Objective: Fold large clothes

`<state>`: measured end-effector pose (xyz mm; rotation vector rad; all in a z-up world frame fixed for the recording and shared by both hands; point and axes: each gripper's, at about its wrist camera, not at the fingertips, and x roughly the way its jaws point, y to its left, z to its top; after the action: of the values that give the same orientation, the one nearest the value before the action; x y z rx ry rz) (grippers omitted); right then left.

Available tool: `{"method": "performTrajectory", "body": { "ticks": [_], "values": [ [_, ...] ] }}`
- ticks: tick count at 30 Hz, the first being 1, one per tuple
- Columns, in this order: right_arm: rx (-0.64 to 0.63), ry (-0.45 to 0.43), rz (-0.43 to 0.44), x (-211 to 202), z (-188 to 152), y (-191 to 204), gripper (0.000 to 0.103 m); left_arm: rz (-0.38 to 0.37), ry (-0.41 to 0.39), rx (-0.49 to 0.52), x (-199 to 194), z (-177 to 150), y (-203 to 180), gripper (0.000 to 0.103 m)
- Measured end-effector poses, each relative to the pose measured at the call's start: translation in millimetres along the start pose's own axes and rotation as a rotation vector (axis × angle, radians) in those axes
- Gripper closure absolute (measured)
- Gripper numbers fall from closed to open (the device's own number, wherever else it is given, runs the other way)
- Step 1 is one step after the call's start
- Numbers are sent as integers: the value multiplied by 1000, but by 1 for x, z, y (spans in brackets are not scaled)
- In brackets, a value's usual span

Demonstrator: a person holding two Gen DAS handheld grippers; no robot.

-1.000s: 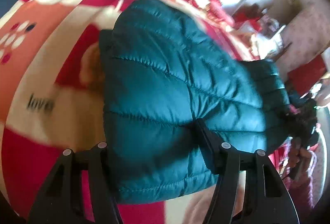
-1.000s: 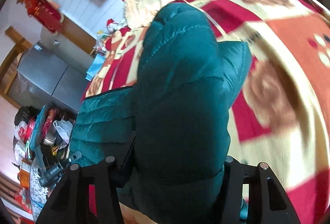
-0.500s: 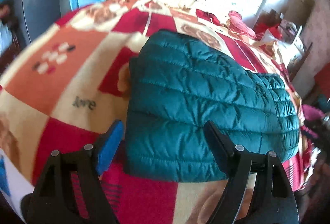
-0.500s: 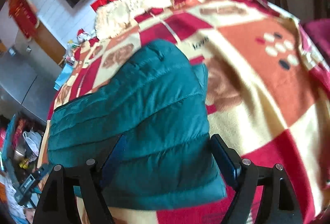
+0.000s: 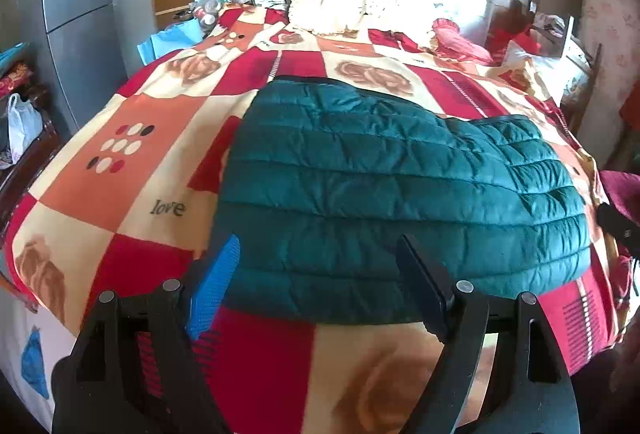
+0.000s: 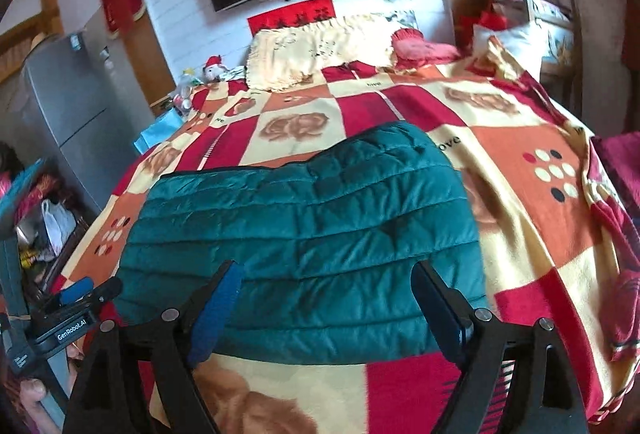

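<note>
The quilted teal puffer jacket (image 5: 392,190) lies folded flat on the red-and-orange patchwork blanket (image 5: 120,186); left gripper (image 5: 320,282) and right gripper (image 6: 324,302) hover released, jaws just widened, nothing between them, presumably letting the fold settle.

Each hand-held gripper (image 5: 316,266) (image 6: 324,298): 2 black fingers, blue pads (image 5: 214,286), silver screws (image 5: 464,287).

The right claw (image 5: 618,230) is cut off at the left-wrist view's right edge.

teal quilted jacket (image 5: 384,190), red-orange checked blanket (image 5: 120,174)
</note>
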<state>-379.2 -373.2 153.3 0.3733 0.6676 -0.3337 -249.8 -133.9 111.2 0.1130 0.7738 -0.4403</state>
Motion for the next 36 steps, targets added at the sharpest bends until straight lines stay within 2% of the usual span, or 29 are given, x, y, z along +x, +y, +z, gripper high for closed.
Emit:
{"method": "performTrajectory", "body": {
  "ticks": [9, 19, 36],
  "values": [
    [-55, -3, -41, 10, -15, 28, 16, 40, -45, 4, -11, -3, -3, 22],
    [-84, 11, -15, 19, -22, 48, 15, 90, -73, 16, -15, -5, -4, 22],
    [-91, 19, -2, 22, -28, 54, 14, 92, -102, 41, -22, -9, -11, 22]
  ]
}}
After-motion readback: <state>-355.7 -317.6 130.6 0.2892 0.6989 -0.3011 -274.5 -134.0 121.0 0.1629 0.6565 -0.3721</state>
